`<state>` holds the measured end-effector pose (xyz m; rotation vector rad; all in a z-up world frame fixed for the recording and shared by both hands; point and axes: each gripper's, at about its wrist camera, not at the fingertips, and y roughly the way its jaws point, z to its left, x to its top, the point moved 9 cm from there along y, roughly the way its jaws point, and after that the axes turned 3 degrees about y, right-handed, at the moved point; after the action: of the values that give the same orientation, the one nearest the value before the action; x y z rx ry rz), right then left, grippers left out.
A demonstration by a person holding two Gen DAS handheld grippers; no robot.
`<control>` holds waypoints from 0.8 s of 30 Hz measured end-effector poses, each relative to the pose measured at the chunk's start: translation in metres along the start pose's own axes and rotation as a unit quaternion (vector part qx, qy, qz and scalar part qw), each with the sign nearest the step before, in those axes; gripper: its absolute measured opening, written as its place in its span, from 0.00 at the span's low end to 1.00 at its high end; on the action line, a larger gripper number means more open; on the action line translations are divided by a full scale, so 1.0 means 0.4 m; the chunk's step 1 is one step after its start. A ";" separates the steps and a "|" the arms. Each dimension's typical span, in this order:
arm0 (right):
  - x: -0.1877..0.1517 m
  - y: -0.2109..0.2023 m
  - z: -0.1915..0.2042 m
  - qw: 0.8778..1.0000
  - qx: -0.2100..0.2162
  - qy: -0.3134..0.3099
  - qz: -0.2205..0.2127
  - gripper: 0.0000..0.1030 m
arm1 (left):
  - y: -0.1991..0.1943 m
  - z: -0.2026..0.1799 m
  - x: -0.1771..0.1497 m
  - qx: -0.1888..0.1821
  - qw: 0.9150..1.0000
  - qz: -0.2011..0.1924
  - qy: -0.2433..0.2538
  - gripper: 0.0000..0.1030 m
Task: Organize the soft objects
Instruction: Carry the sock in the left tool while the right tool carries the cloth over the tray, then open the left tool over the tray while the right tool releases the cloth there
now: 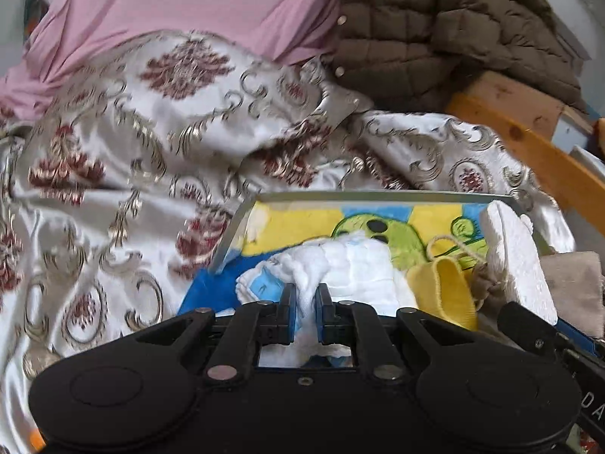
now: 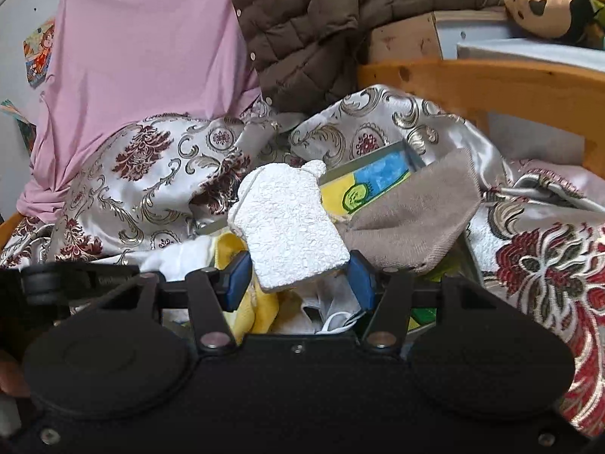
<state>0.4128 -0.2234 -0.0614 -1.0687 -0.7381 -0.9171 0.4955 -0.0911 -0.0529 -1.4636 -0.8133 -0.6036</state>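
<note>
**Soft goods at the tray: items in both grippers**

Left gripper (image 1: 305,304): nearest the left wrist camera; black body, blue pads, jaws clenched nearly together on a fold of the white cloth (image 1: 340,261). The cloth bunches over the near end of the tray.

Right gripper (image 2: 298,278): nearest the right wrist camera; jaws partly apart, grasping the lower edge of the white foam piece (image 2: 289,223). The piece is bottle-shaped with a pebbled face and stands tilted above the tray. In the left view the same foam piece (image 1: 518,261) shows at the tray's right side.

Tray (image 1: 378,196): grey rim, lined with a blue and yellow cartoon mat (image 1: 397,227); it sits on the patterned blanket.

Yellow cloth (image 1: 442,287): lies in the tray between the white cloth and the foam piece, with a length of string (image 1: 453,244) beside it.

Beige knit cloth (image 2: 412,215): draped over the tray's right edge, just beside the foam piece.

Patterned blanket (image 1: 151,151): silver satin with red medallions, rumpled around the tray.

Pink cloth (image 1: 181,3) and brown quilted jacket (image 1: 435,26): heaped behind the blanket.

Wooden bed rail (image 2: 491,83): runs behind the tray at the right.
</note>
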 end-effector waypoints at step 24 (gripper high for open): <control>0.046 -0.081 0.007 0.999 0.017 0.017 -0.023 0.88 | -0.144 0.031 -0.002 -0.015 0.999 -0.024 -0.036 0.78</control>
<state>0.3916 -0.2322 -0.0318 -1.0072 -0.7514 -0.9570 0.4483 -0.0817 -0.0187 -1.5032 -0.8999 -0.6041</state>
